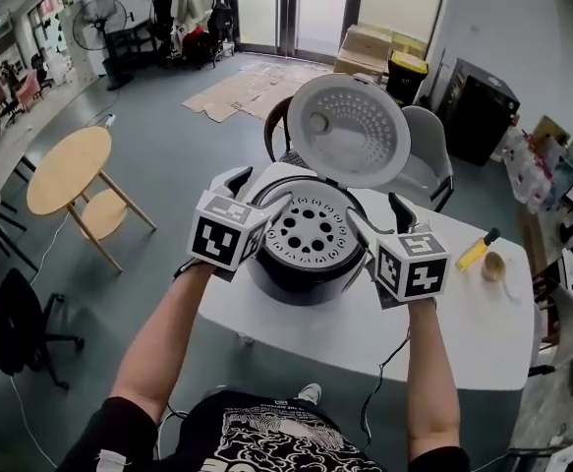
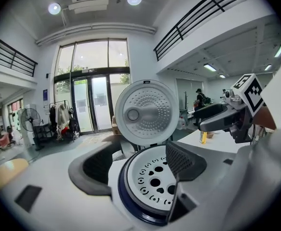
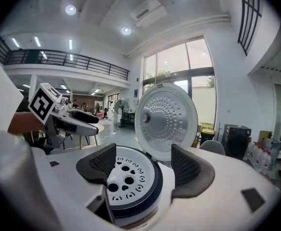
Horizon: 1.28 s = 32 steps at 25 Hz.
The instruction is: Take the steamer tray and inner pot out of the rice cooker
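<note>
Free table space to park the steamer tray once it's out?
Bare table in front of the rice cooker, and to its right up to the yellow-handled tool. Crowded: left of the cooker, where only a thin strip remains.

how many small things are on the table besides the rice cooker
2: a yellow-handled tool and a roll beside it, right of the rice cooker; more may be hidden.

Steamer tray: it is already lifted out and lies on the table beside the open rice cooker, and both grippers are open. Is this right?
Not quite. The steamer tray is not out: it sits inside the rice cooker, below the raised lid, as the head view shows. The left gripper and the right gripper are indeed open.
</note>
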Motion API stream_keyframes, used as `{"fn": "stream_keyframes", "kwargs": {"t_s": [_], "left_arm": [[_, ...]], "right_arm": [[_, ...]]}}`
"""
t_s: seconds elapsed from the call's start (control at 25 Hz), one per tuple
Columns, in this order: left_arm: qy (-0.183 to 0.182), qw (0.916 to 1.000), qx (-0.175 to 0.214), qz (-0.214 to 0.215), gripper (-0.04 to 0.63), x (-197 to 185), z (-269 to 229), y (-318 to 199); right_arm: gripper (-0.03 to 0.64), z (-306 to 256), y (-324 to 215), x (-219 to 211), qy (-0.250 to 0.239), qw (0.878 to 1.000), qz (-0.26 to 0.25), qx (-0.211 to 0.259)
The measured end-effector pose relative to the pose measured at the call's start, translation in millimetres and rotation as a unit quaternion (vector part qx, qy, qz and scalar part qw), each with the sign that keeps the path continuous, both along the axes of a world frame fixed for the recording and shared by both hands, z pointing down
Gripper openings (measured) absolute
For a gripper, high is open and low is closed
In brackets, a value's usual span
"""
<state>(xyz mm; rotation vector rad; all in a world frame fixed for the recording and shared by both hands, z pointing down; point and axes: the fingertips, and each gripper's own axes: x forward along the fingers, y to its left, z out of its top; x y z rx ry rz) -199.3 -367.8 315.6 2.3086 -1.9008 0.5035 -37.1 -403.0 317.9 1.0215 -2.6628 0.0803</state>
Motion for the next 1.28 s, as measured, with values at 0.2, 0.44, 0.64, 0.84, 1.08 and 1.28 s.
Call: {"fn": "stream_keyframes", "kwargs": {"t_s": [0.2,0.44,0.64,0.84,1.08,1.28], "left_arm": [[-0.004,0.999,-0.002,-0.044,0.35,2,5,-9],[-0.003,0.9949,-0.006,-0.1,0.35,-8,21,-2],[-0.003,0.991,-0.006,-0.133,0.35,-24,21,13],[-0.003,0.9885,-0.022,-0.15,0.35,-42,28,30],[0.002,0.9908,-0.019,-0.134,0.35,-61,32,30],[0.007,0.9933,-0.021,-0.114,0.35,-97,35,22]], "right_arm": [[0.364,6,-19,-12,0.029,0.997,-0.076,-0.009],[0.364,36,-16,-40,0.109,0.975,-0.19,-0.023],[0.364,57,-2,-71,0.165,0.949,-0.262,-0.052],[0.364,75,12,-102,0.223,0.92,-0.313,-0.072],[0.367,115,19,-132,0.313,0.882,-0.334,-0.109],[0.391,132,15,-164,0.364,0.861,-0.332,-0.126]]}}
